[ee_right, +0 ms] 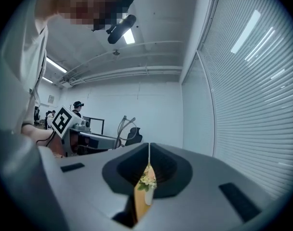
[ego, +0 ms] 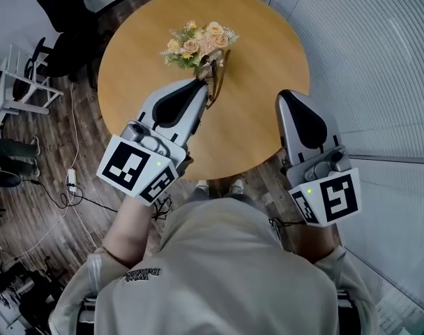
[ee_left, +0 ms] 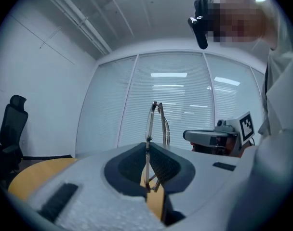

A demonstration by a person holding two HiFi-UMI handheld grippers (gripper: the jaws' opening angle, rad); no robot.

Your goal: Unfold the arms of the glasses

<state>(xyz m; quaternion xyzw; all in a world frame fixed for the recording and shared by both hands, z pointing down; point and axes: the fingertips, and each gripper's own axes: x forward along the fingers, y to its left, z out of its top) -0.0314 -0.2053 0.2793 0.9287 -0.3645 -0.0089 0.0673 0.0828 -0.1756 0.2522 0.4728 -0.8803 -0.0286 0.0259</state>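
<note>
The left hand-held gripper (ego: pixel 203 82) is closed on the glasses (ego: pixel 217 79). In the left gripper view its two jaws (ee_left: pixel 147 146) meet on the thin metal frame, which passes down through the seam between them, while the greater part of the glasses (ee_left: pixel 156 121) projects beyond the jaw tips, seen nearly edge-on against the slatted blinds (ee_left: pixel 185 100). From this angle it cannot be told how far the arms are opened. In the head view the glasses sit at the tip of the left hand-held gripper, just beside the bouquet of pale flowers (ego: pixel 198 42) that stands on the round wooden desk (ego: pixel 261 54). The right hand-held gripper (ego: pixel 287 96) is held near the desk's right edge, well apart from the left one. Its jaws (ee_right: pixel 149 149) are pressed together with nothing between them – only the flowers (ee_right: pixel 147 181) and a strip of the desk (ee_right: pixel 139 202) show through the gap below the seam. Each gripper appears in the other's view: the right one (ee_left: pixel 219 137) at the right of the left gripper view, the left one (ee_right: pixel 84 137) at the left of the right gripper view. The person's light-coloured top (ego: pixel 219 271) fills the lower part of the head view – a black office chair (ee_left: pixel 12 125) stands at the left of the left gripper view.
</note>
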